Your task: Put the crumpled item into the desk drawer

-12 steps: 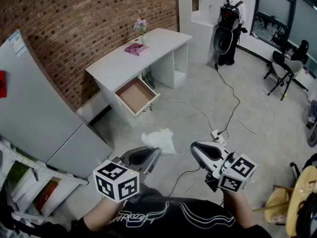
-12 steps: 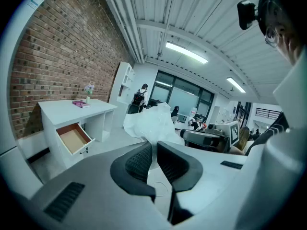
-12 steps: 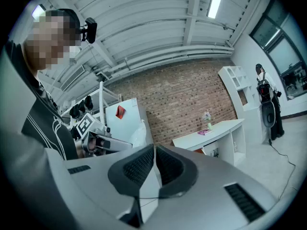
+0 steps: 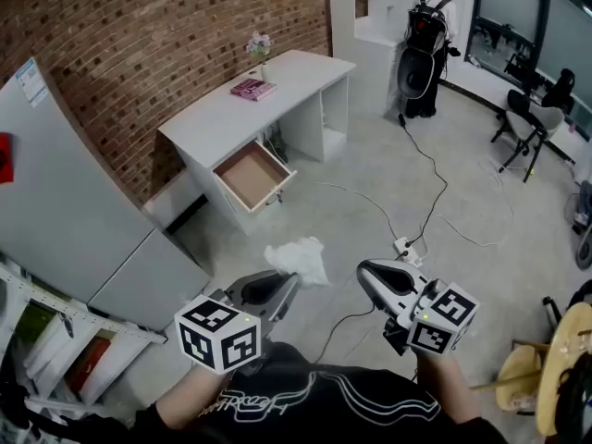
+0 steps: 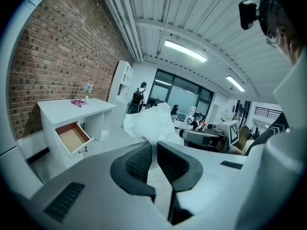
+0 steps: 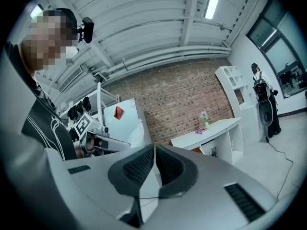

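The crumpled item [image 4: 298,262] is a white wad of paper, and my left gripper [image 4: 285,283] is shut on its lower edge, holding it in the air above the floor. In the left gripper view the wad [image 5: 151,123] sticks up from between the closed pads, with the left gripper [image 5: 154,150] pointed toward the room. My right gripper [image 4: 363,274] hovers just to the right of the wad, shut with nothing in it; the right gripper [image 6: 154,152] shows pads pressed together. The white desk [image 4: 240,100] stands by the brick wall, its drawer [image 4: 252,176] pulled out and showing a bare brown bottom.
A pink book [image 4: 252,89] and a small flower vase [image 4: 260,49] sit on the desk. A grey cabinet [image 4: 65,211] stands at the left. Cables [image 4: 435,192] and a power strip [image 4: 404,248] lie on the floor. A person with a backpack [image 4: 427,35] stands far back.
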Motion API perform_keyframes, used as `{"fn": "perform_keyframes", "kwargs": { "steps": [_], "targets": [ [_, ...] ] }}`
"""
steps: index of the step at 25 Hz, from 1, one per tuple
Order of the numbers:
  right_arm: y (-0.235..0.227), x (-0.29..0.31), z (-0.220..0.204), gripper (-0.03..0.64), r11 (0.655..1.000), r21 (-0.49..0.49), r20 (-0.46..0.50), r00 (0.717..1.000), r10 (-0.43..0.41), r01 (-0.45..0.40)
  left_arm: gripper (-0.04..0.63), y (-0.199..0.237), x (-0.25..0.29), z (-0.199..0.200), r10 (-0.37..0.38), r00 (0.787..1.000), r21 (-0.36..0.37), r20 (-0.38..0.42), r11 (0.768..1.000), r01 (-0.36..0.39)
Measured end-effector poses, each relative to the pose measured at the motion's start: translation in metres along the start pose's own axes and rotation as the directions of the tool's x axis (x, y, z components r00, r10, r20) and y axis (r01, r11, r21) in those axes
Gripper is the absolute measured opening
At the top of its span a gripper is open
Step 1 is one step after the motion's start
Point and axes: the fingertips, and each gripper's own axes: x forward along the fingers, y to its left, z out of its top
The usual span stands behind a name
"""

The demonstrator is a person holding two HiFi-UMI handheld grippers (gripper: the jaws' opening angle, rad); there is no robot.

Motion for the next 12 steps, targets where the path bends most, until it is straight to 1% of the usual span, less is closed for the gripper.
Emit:
{"fn": "perform_keyframes", "kwargs": {
  "steps": [6,12],
  "targets": [
    [-0.006,-0.007,0.001,0.049,0.999,0.018,0.031,0.998,-0.048,0.048,0.048,-0.004,0.003,-0.004,-0.012,1.0,0.003,-0.007,1.0,0.012],
    [-0.011,0.005,-0.012,0.049,0.998,0.035,0.014,0.998,-0.057,0.057,0.048,0.011,0.005,-0.012,-0.016,1.0,-0.025,-0.007,1.0,0.016]
  ]
}}
